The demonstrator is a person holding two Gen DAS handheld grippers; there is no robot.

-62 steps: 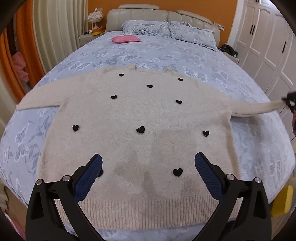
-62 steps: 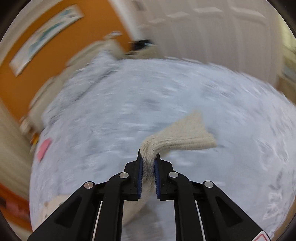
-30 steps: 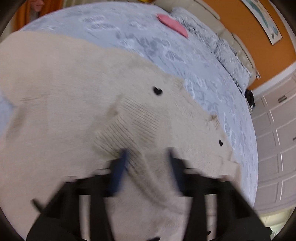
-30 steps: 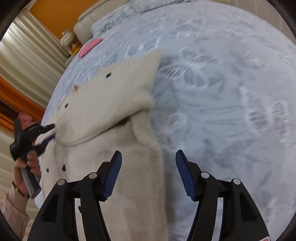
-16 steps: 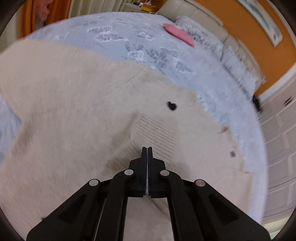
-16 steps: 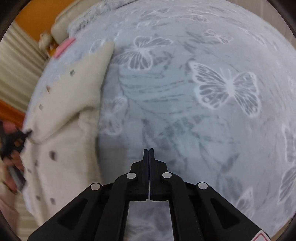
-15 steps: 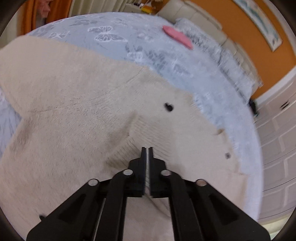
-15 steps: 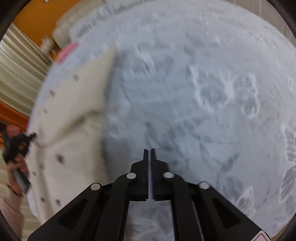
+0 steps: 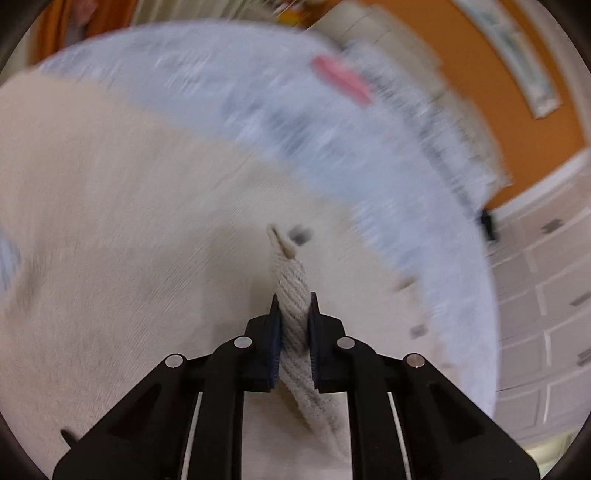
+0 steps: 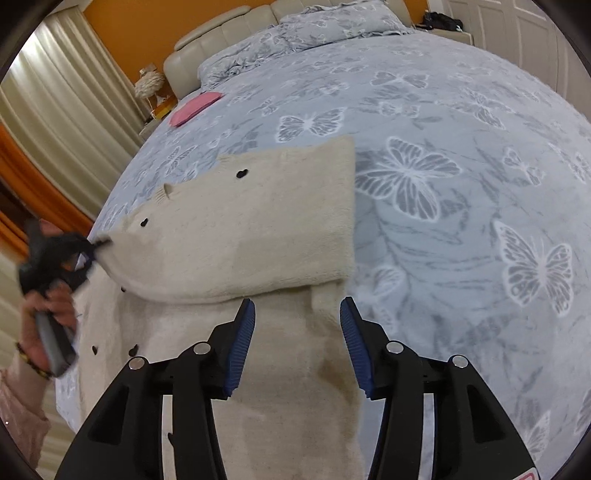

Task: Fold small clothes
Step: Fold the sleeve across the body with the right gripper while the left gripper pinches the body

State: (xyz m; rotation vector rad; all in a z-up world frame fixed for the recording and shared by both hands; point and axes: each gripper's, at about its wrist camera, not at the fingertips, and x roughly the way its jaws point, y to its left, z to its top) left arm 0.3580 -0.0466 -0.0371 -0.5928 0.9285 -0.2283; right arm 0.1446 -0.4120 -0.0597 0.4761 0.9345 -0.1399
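Observation:
A cream knitted sweater with small black hearts lies on the bed, with one part folded over its body. In the left wrist view my left gripper is closing, its pads pressing on the ribbed cuff of the sweater, which stands raised above the cloth. The right wrist view shows the same left gripper at the sweater's left edge, in a person's hand. My right gripper hovers over the sweater's near right part. Its jaws are opening and grip nothing.
The grey butterfly bedcover stretches to the right of the sweater. A pink folded item lies near the pillows. Curtains hang on the left, and white wardrobe doors stand beyond the bed.
The left gripper has taken hold of the ribbed cuff and risen with it. The right gripper, shut over bare bedcover half a second ago, has opened and now sits over the sweater.

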